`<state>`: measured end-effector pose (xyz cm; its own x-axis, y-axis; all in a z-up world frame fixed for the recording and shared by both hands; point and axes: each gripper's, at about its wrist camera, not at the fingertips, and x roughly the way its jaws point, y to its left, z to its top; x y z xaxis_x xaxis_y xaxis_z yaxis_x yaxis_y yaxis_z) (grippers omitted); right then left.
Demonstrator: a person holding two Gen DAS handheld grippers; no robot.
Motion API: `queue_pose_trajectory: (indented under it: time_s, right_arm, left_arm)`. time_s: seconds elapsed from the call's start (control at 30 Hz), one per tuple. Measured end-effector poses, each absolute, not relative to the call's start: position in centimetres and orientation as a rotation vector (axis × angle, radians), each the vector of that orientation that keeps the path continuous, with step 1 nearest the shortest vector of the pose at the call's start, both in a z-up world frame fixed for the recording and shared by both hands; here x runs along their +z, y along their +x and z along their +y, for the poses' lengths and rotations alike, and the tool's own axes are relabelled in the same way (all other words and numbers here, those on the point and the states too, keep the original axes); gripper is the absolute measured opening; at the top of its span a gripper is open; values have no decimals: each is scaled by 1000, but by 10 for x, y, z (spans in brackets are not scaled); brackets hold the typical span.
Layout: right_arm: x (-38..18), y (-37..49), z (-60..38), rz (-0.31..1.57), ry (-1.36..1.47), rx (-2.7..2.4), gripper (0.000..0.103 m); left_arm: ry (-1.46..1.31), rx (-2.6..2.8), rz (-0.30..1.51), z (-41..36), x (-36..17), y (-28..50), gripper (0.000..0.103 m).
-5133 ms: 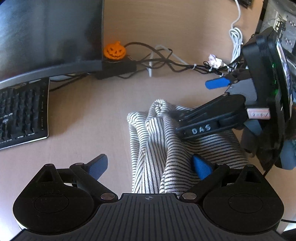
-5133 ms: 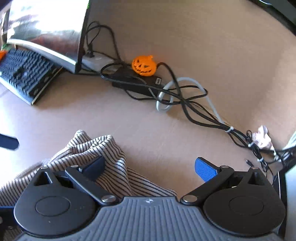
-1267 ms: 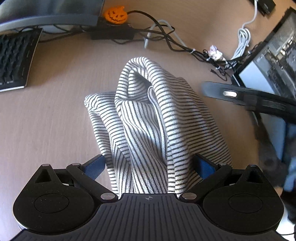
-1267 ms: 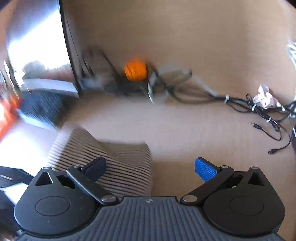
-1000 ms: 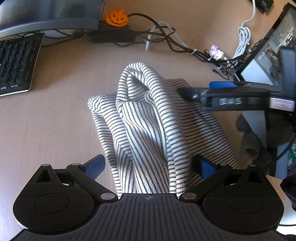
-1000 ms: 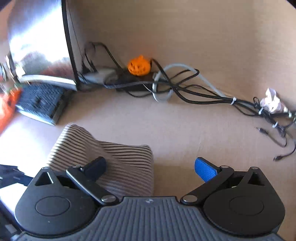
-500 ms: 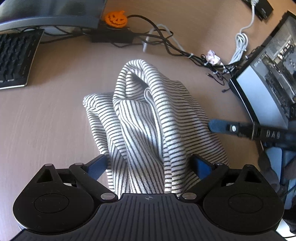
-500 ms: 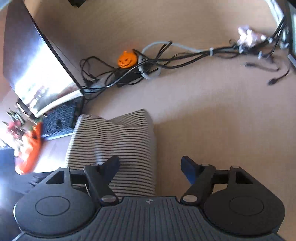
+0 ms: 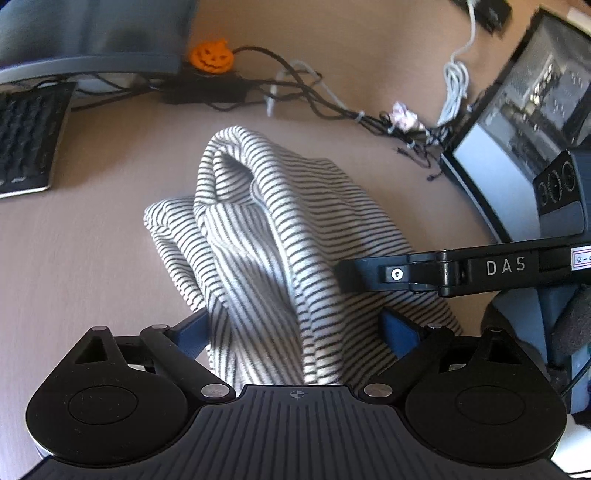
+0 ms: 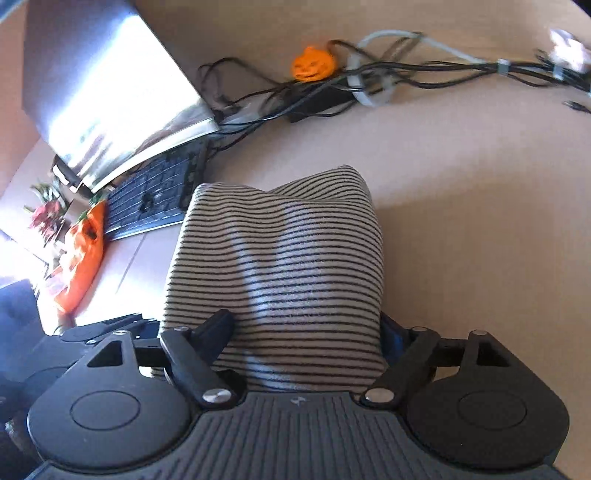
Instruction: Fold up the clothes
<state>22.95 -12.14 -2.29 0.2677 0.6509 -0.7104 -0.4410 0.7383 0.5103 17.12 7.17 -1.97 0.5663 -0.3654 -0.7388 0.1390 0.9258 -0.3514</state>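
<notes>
A grey-and-white striped garment lies bunched in a long heap on the tan desk. My left gripper stands open at the heap's near end, with cloth lying loose between its blue pads. A black finger of my right gripper reaches in from the right, over the cloth. In the right wrist view the striped garment fills the gap of my right gripper. Its jaws are opening, and the cloth sits between them without being pinched.
A monitor and keyboard stand at the back left. An orange pumpkin sits among a tangle of cables. An open computer case rises at the right. An orange bag lies beyond the keyboard.
My right gripper has rolled and come down over the garment, which now fills its gap. Its finger has slid left onto the cloth. My left gripper has barely shifted.
</notes>
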Motion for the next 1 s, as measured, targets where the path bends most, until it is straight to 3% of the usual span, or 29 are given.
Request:
queue_pose_trajectory:
  time_s: [0.43,0.67,1.0]
  right_arm:
    - [-21,227,56,1050,156,877,82]
    - [-16,228,71,1029,125,848,83]
    - [23,140,66,685,-252,779,84]
  left_arm:
    - [-336,-100,853,229,-13,146,97]
    - [-320,-92,828,270,0,143,97]
    - [-375,-198,659,282,53,186,97]
